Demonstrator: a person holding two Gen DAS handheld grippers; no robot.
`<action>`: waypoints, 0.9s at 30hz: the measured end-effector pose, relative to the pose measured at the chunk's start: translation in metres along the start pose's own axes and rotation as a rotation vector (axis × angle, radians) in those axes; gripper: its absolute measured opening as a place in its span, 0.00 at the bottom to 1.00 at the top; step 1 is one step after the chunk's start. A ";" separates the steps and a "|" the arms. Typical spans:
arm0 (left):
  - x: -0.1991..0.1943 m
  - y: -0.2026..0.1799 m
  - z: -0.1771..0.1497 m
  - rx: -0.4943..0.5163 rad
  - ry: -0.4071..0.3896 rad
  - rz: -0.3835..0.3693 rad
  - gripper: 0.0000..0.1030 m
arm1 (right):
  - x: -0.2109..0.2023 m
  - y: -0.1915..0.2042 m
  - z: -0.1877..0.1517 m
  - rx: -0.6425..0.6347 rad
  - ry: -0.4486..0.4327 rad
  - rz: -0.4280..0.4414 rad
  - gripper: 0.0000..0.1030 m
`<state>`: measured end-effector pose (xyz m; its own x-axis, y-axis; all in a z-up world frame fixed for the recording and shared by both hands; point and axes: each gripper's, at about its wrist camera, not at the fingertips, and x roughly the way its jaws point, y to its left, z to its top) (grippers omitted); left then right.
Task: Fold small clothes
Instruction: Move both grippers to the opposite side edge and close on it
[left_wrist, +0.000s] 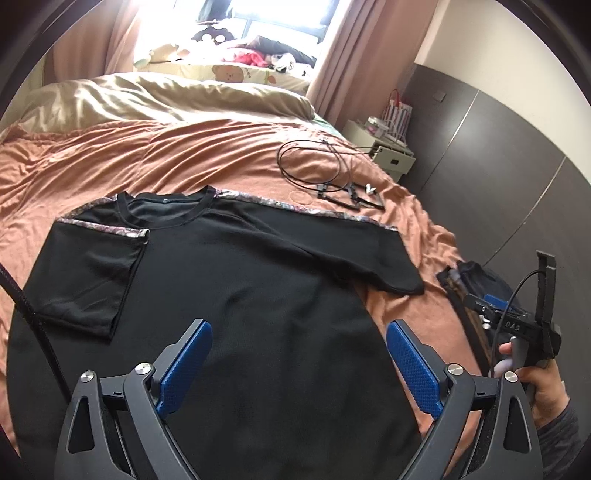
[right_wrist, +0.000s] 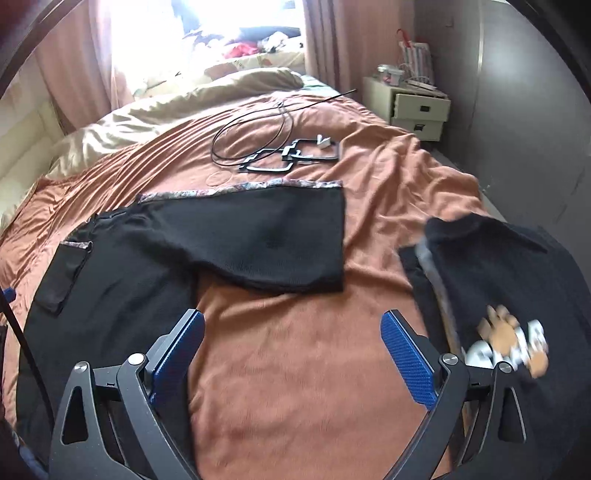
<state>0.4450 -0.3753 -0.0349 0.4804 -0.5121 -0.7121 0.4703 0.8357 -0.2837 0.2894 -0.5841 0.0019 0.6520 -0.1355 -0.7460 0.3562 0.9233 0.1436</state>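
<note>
The left gripper (left_wrist: 299, 363), wide open and empty, hovers over the lower body of the black T-shirt (left_wrist: 236, 295), which lies flat on the bed (left_wrist: 147, 155), collar pointing away. The right gripper (right_wrist: 291, 360), also open and empty, hangs beside the shirt's right edge, nearer the unfolded right sleeve (right_wrist: 273, 243).

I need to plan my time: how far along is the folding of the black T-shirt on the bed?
Barely started. Done: the black T-shirt with patterned shoulder trim lies spread flat on the orange bedspread, one sleeve already folded in. In hand: nothing; the left tool and right tool are open and empty. Left: the outstretched sleeve, the body folds, and apparently another black garment with a print.
</note>
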 end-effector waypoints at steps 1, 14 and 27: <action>0.009 0.000 0.004 0.008 0.004 0.013 0.84 | 0.014 -0.001 0.008 -0.001 0.012 -0.001 0.93; 0.124 -0.004 0.048 0.066 0.106 0.000 0.56 | 0.129 -0.032 0.072 0.078 0.101 0.050 0.69; 0.205 -0.003 0.062 0.080 0.176 -0.047 0.36 | 0.210 -0.064 0.093 0.164 0.186 0.041 0.50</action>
<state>0.5878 -0.4953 -0.1401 0.3225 -0.5016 -0.8027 0.5502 0.7894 -0.2723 0.4658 -0.7052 -0.1041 0.5391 -0.0167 -0.8421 0.4460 0.8538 0.2686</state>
